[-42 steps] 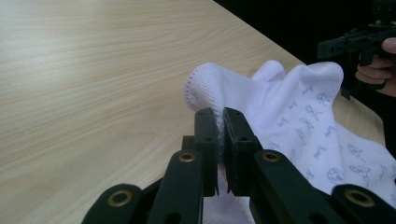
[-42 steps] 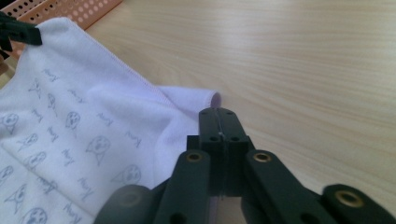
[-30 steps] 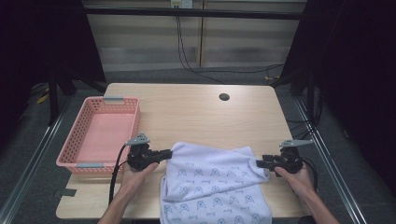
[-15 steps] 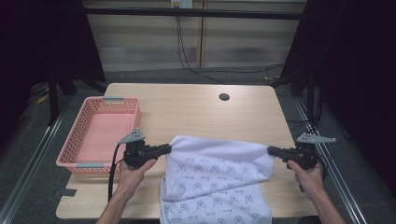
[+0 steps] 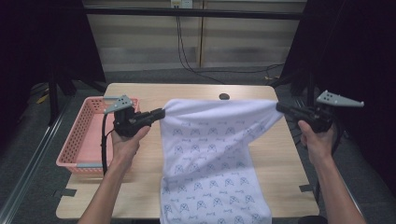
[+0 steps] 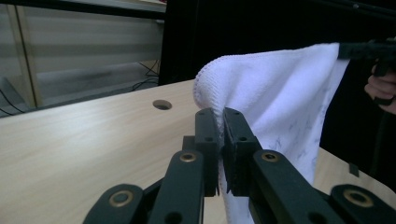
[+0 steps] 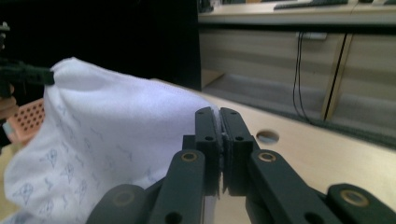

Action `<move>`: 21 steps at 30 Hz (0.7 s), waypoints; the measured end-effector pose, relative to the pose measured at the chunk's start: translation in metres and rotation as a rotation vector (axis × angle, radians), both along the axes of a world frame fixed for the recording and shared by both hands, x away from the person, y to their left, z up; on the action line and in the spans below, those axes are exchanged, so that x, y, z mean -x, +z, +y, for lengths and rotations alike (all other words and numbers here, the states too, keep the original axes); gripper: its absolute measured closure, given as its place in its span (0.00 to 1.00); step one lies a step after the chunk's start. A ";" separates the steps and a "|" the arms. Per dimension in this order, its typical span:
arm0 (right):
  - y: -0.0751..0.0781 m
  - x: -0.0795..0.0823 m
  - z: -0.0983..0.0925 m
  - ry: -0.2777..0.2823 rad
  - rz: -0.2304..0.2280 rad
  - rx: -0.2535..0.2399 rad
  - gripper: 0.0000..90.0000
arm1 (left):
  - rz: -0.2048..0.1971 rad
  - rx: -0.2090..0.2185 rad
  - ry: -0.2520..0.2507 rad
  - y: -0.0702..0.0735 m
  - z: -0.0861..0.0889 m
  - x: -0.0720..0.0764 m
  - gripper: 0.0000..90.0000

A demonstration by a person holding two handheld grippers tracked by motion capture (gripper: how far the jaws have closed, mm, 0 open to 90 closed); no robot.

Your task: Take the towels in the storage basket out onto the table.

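my left tool is clenched on one top corner of the white towel; in the left gripper view its two black jaws pinch the hemmed edge flat between them, with the cloth rising in a rounded fold just above the pads. my right tool is clamped the same way on the opposite top corner, and in the right gripper view the fabric is squeezed thin between the jaws, which have just closed on it. both tools point inward toward each other, level, with my hands behind them.

between the tools the towel's top edge is pulled nearly straight above the table. from that edge the cloth hangs down toward me as a broad sheet, its small blue print showing, and its lower part drapes over the near edge of the table. the pink basket sits at the left side of the table, just beside my left hand, with nothing visible inside it. a small round hole marks the far part of the table beyond the towel.

i judge this as the spreading step: the towel is gripped at both corners and held up taut, ready to be laid flat or folded. the next move calls for both tools to travel together at an even height, keeping the tension so neither corner slips, and carrying the top edge over the table so that the sheet settles without bunching.
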State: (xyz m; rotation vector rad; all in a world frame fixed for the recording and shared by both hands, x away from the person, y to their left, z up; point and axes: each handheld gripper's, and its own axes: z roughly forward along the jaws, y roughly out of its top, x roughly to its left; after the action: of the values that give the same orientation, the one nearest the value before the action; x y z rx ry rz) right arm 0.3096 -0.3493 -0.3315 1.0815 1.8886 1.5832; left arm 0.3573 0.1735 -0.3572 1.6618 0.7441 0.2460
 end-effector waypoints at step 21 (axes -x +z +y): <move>-0.012 -0.103 0.021 -0.101 0.103 0.107 0.64 | 0.054 -0.067 0.094 0.006 -0.025 -0.067 0.66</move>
State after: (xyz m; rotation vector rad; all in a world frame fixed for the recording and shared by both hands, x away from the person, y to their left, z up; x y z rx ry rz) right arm 0.4129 -0.3279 -0.3434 1.2114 1.9289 1.3791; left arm 0.4238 0.1481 -0.3507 1.7042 0.8643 0.2956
